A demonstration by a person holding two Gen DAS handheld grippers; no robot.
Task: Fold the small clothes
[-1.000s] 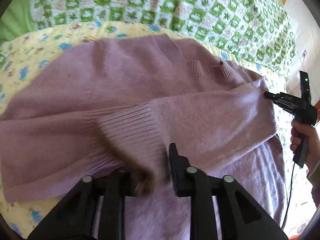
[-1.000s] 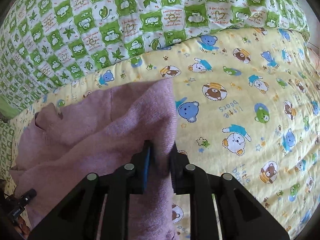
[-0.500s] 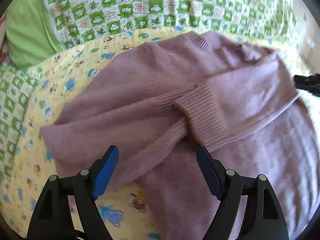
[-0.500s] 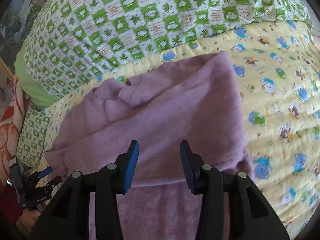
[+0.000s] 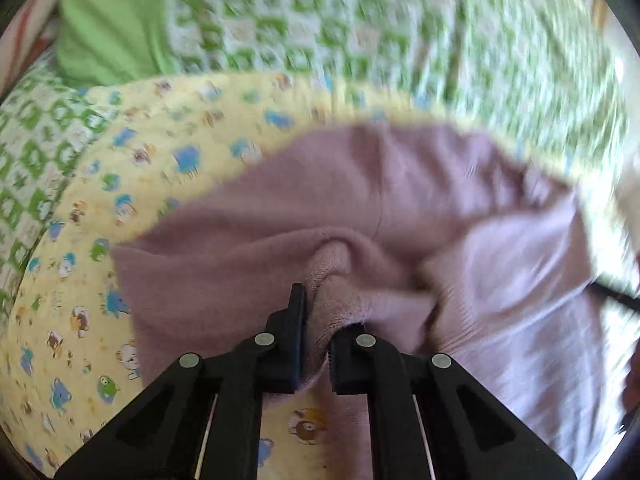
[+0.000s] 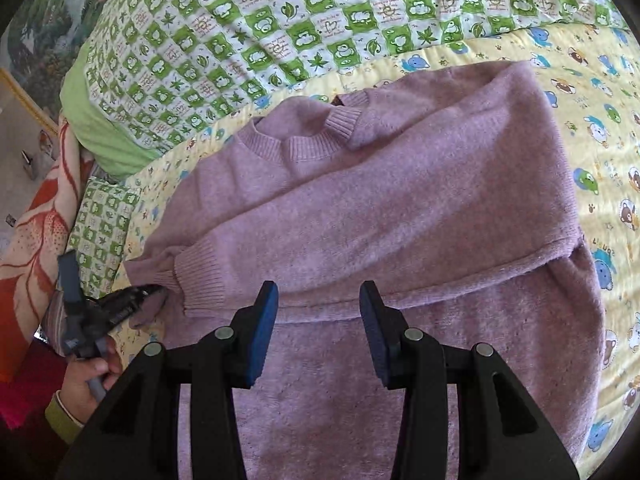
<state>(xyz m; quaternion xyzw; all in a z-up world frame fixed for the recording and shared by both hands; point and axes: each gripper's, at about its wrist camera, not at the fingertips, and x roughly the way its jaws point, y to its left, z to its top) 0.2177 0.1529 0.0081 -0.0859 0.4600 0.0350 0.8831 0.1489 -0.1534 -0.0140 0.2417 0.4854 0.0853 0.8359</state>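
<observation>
1. A mauve knitted sweater (image 6: 400,208) is lying spread on a yellow quilt (image 6: 600,128) printed with cartoon bears, on a bed.
2. One sleeve is being kept folded across the sweater's chest, with its ribbed cuff (image 6: 200,272) lying near the sweater's left edge in the right wrist view.
3. The ribbed collar (image 6: 304,140) is being shown at the far end of the sweater, towards a green-and-white checked quilt (image 6: 320,20).
4. The left tongs (image 5: 316,320) are being pressed together on a bunched fold of the sweater's edge, and the cloth is being pulled up into a ridge between them.
5. In the right wrist view the left tongs (image 6: 148,292) are being seen at the sweater's left corner, beside the cuff, gripped by a hand (image 6: 86,384).
6. The right tongs (image 6: 318,316) are being held spread above the sweater's lower body, with nothing pinched between the blue pads (image 6: 262,332).
7. Writing is being shown on the yellow quilt right of the sweater, but only fragments are showing and they cannot be read with certainty.
8. Small script is being shown in the white squares of the checked quilt beyond the collar; it is too small to read.
9. The left wrist view is being blurred.
</observation>
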